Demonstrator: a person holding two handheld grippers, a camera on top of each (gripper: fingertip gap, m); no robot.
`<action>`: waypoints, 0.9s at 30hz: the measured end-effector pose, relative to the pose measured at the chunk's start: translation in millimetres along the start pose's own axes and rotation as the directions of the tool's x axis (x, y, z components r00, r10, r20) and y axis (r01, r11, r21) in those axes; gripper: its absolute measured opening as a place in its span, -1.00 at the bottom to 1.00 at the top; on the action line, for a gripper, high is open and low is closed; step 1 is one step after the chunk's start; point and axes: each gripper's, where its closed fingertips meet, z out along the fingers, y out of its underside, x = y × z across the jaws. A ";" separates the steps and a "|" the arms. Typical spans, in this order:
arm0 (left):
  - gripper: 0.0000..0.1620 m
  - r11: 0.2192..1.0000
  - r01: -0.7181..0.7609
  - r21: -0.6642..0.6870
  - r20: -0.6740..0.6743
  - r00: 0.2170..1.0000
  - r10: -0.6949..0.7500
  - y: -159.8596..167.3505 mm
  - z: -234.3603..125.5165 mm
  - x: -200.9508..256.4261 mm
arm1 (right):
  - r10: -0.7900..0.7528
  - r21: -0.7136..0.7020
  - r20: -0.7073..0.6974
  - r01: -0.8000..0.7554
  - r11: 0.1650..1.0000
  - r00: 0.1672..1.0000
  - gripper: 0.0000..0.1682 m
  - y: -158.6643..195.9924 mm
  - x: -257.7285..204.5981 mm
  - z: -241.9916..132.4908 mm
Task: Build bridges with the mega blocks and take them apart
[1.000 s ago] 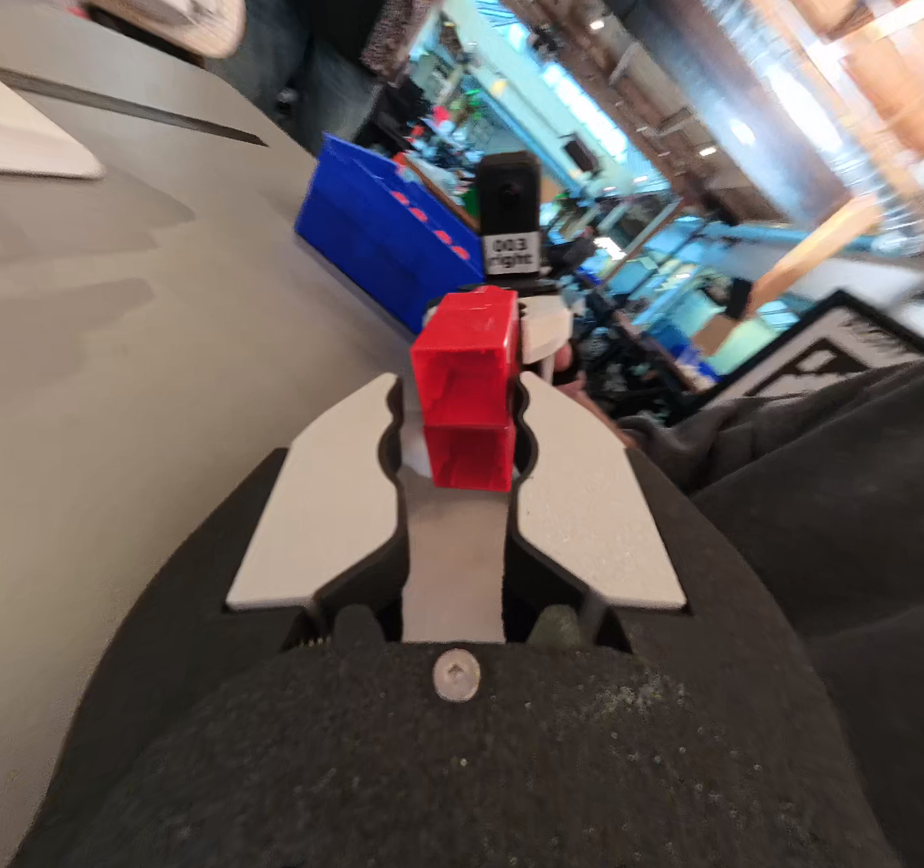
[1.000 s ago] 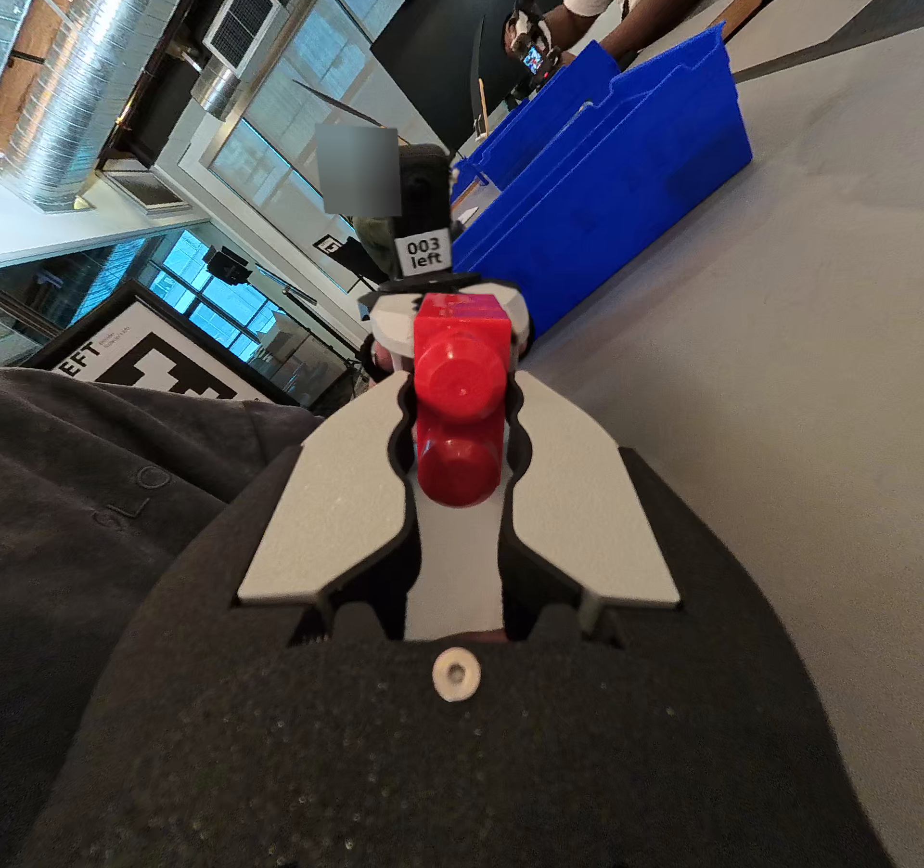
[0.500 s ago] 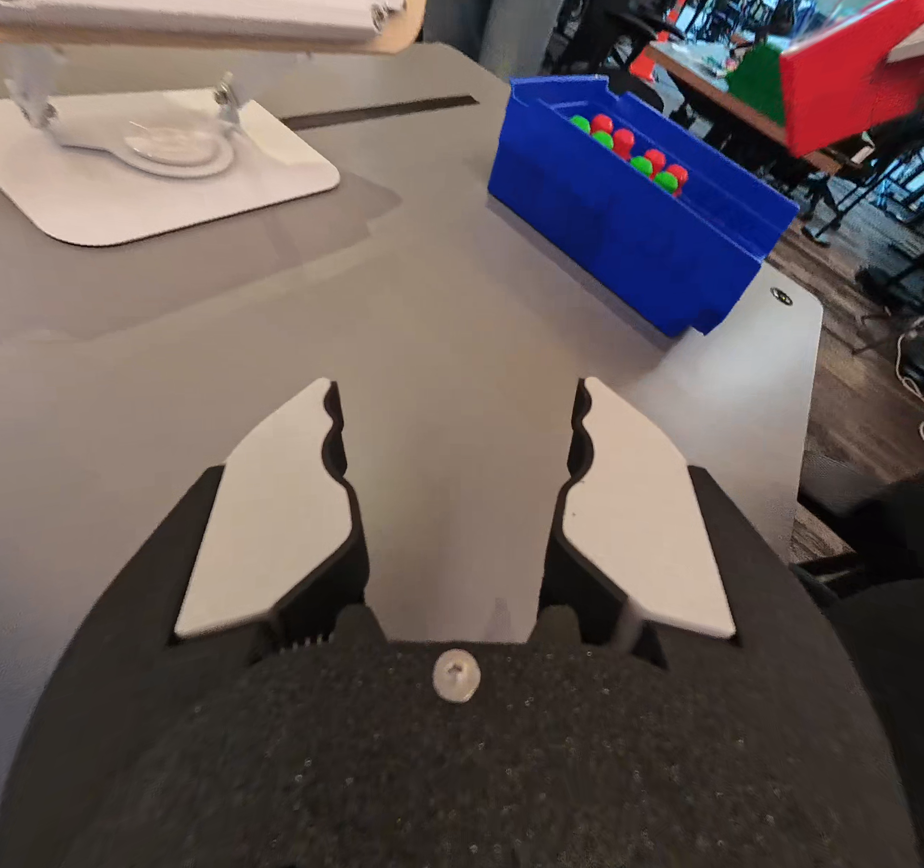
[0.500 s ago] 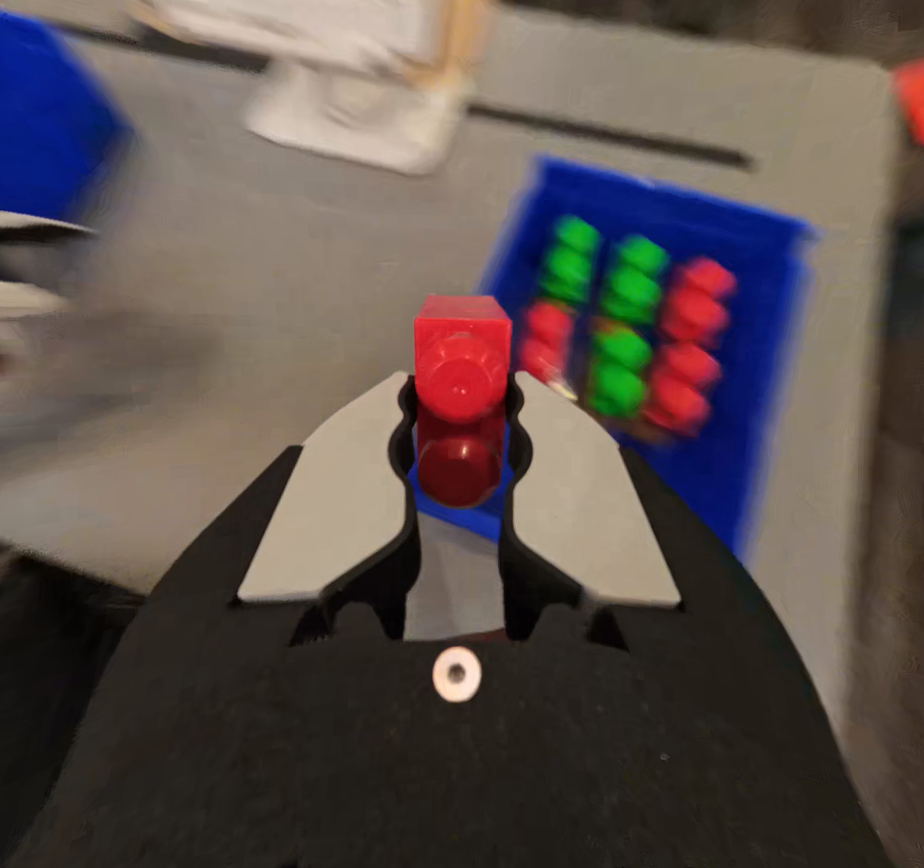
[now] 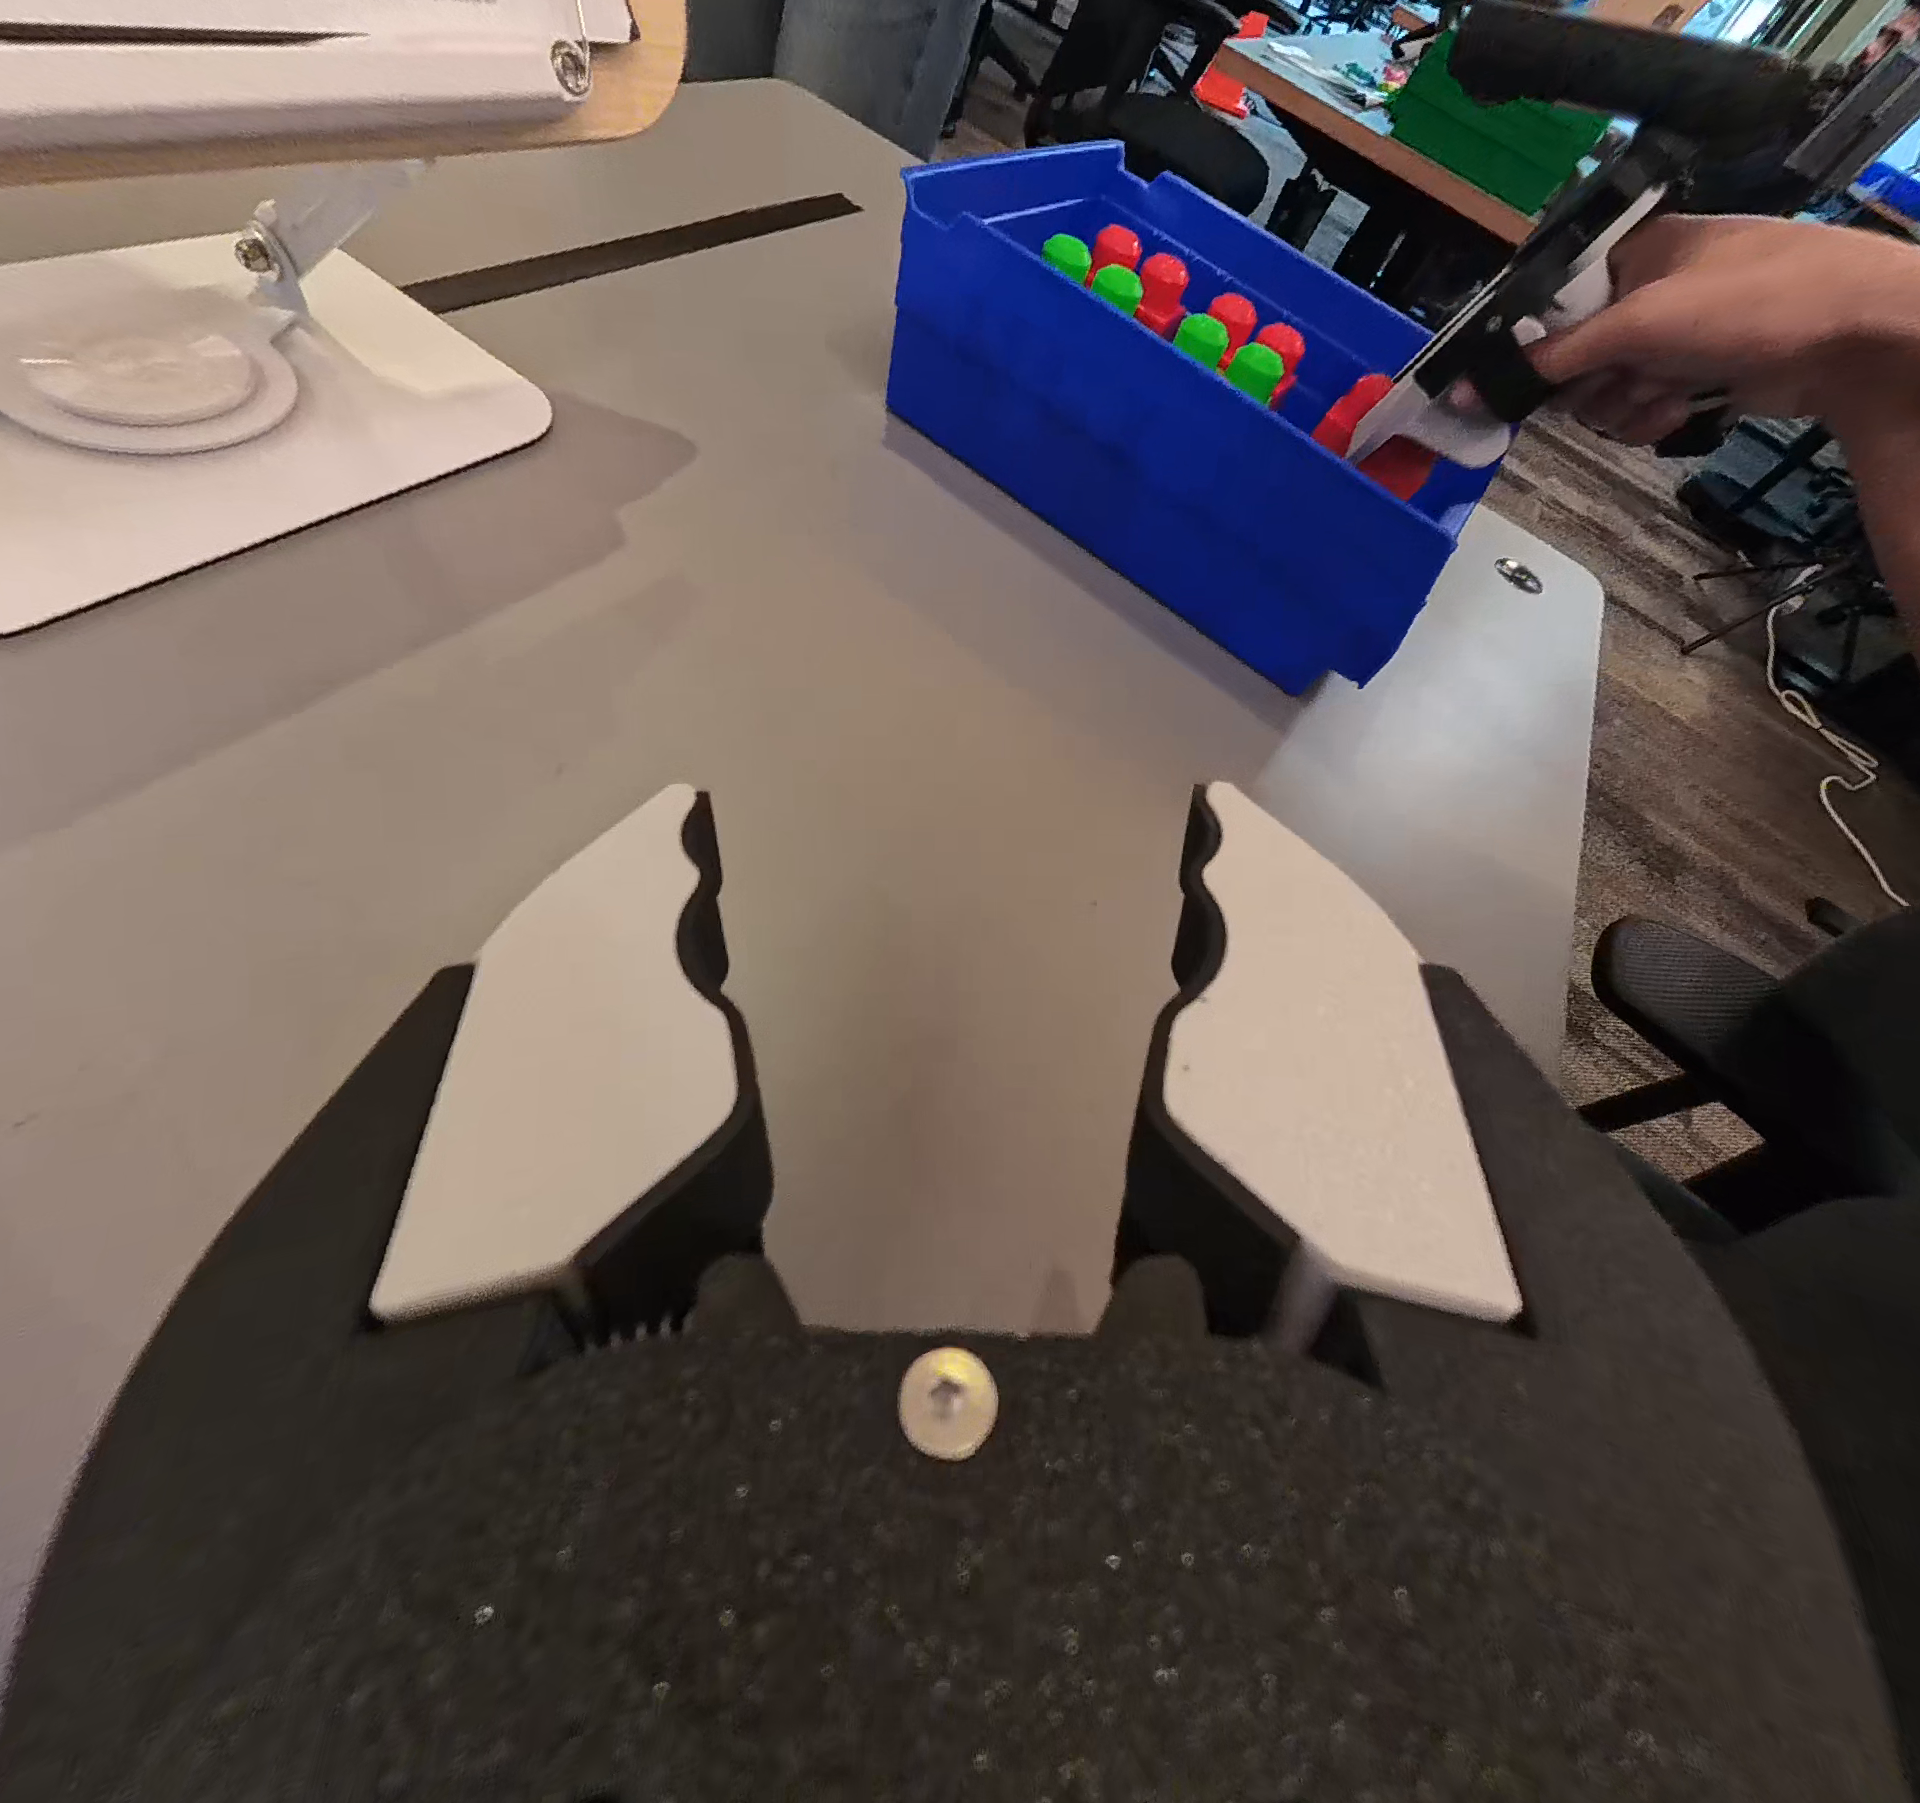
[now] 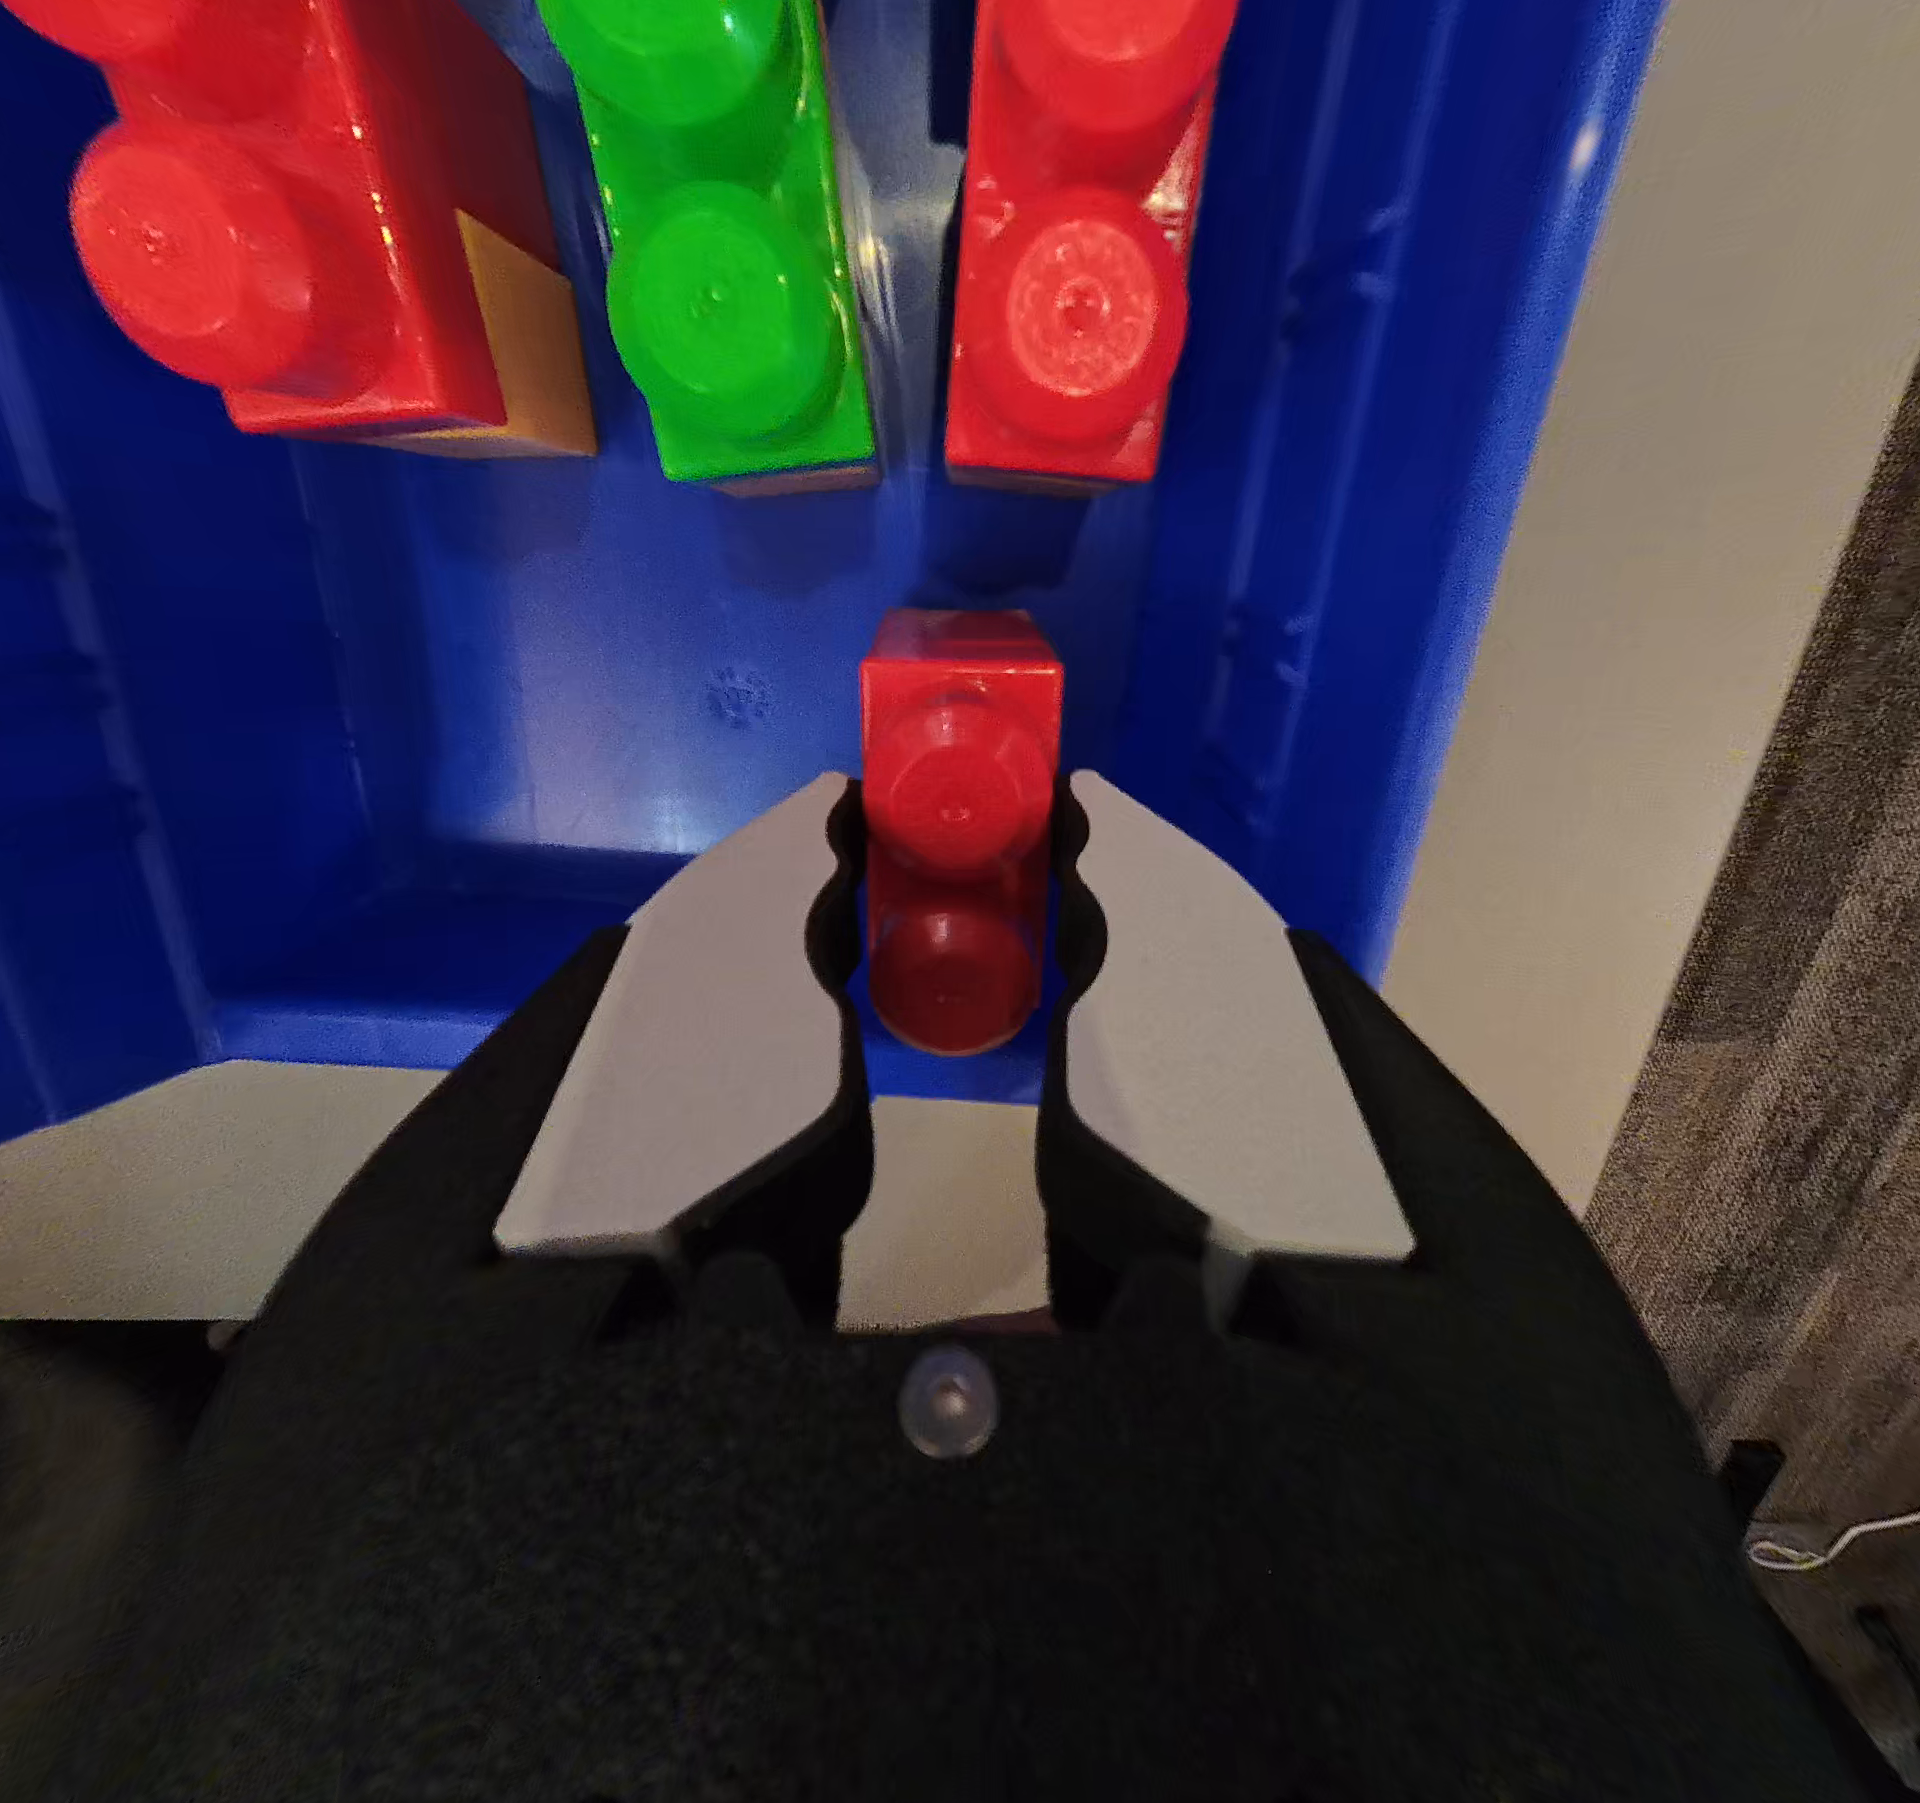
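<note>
While claw-held, red block (image 6: 961, 818) over blue bin (image 6: 1299, 403)

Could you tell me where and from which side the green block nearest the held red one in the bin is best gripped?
Grip the green block across its two long flat sides, coming straight down from above. It stands studs-up in the blue bin, with narrow gaps to the red blocks on either side, so the tool's fingers should probably slip into those gaps, closing just below the studs.
</note>
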 end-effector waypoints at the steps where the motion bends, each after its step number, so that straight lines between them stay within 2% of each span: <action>1: 0.04 1.000 0.000 -0.004 0.004 1.000 0.000 1.2 0.2 -1.2 | -0.001 -0.001 0.011 0.001 1.000 1.000 -0.60 -1.1 -2.3 2.0; 4: 0.04 1.000 0.006 -0.015 0.015 1.000 -0.006 4.2 0.5 -5.6 | 0.000 -0.002 0.000 0.000 1.000 1.000 -0.59 -3.2 -1.9 7.0; 6: 0.04 1.000 0.006 -0.020 0.030 1.000 -0.006 5.7 -0.3 -9.2 | -0.014 0.023 -0.046 0.015 1.000 0.999 -0.39 -6.0 2.6 3.6; 8: 0.05 1.000 0.004 -0.025 0.045 0.999 -0.003 7.9 -2.4 -11.8 | -0.028 0.124 -0.059 0.035 0.992 0.998 -0.25 -14.5 -4.2 -21.2; 9: 0.05 1.000 0.003 -0.024 0.054 0.999 -0.002 8.7 -4.0 -12.9 | -0.046 0.219 -0.049 0.056 0.974 0.998 -0.25 -22.8 -14.5 -42.6; 11: 0.05 1.000 0.002 -0.021 0.078 0.997 0.000 10.7 -7.7 -16.1 | -0.137 0.479 -0.018 0.129 0.868 0.990 -0.29 -44.7 -53.0 -96.2; 13: 0.04 1.000 0.006 -0.022 0.106 0.994 -0.004 13.8 -11.6 -19.6 | -0.287 0.702 0.056 0.167 0.692 0.956 -0.32 -56.2 -116.1 -140.1; 15: 0.03 1.000 0.017 -0.017 0.134 0.991 -0.015 17.1 -15.9 -22.3 | -0.456 0.814 0.159 0.145 0.562 0.876 -0.33 -52.0 -188.6 -152.7; 17: 0.02 1.000 0.028 -0.009 0.170 0.985 -0.026 20.9 -21.4 -24.6 | -0.557 0.861 0.256 0.075 0.503 0.790 -0.34 -43.6 -249.0 -140.2; 19: 0.02 0.999 0.035 -0.011 0.216 0.976 -0.032 27.0 -28.5 -26.0 | -0.603 0.864 0.339 0.015 0.504 0.722 -0.34 -34.5 -294.7 -110.9; 20: 0.02 0.999 0.037 -0.010 0.241 0.970 -0.033 30.6 -33.1 -26.1 | -0.606 0.862 0.351 0.006 0.506 0.713 -0.34 -31.8 -309.3 -93.9; 22: 0.00 0.999 0.037 -0.006 0.290 0.956 -0.034 39.9 -43.5 -25.1 | -0.612 0.856 0.357 0.015 0.517 0.705 -0.35 -23.0 -332.1 -67.2; 26: -0.03 1.000 0.028 -0.002 0.374 0.927 -0.025 62.6 -63.2 -21.8 | -0.663 0.865 0.340 0.057 0.499 0.667 -0.38 -4.0 -357.2 -48.2; 27: -0.03 1.000 0.031 -0.005 0.387 0.922 -0.026 67.0 -67.1 -21.2 | -0.669 0.855 0.367 0.049 0.516 0.647 -0.39 1.0 -361.7 -45.3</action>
